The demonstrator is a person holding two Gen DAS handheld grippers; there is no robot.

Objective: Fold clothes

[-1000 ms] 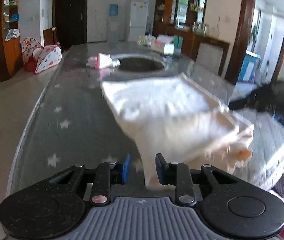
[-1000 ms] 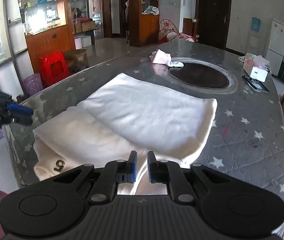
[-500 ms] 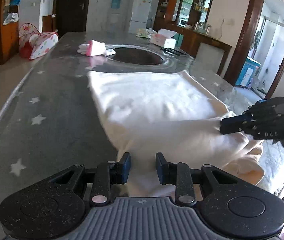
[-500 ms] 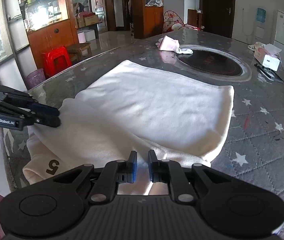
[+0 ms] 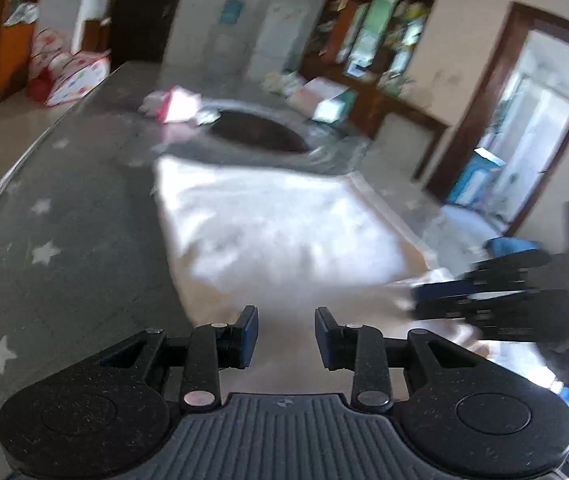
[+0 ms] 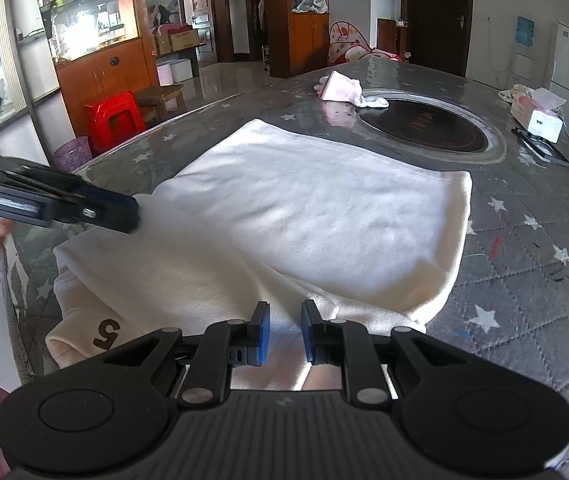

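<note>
A cream garment (image 6: 316, 216) lies folded on the grey star-print worktop (image 6: 524, 264), just short of the round dark inset (image 6: 424, 128) sunk in the worktop's middle. The garment's near end hangs toward the worktop edge, and a sleeve with a brown "5" (image 6: 106, 330) droops there. The right hand-held gripper (image 6: 285, 332) hovers low over the garment's near end, its blue-padded fingers (image 6: 262, 332) spread a little with cloth showing between them; whether they touch the cloth cannot be told. The left hand-held gripper (image 5: 286, 338) has its fingers spread apart above the garment (image 5: 284, 224); seen from the right wrist, its tip (image 6: 116, 212) meets the garment's left edge, though a pinch cannot be confirmed. The left wrist view is blurred. Beyond the inset sit a pink cloth (image 6: 340, 86) on its left and a tissue box (image 6: 540, 114) on its right.
</note>
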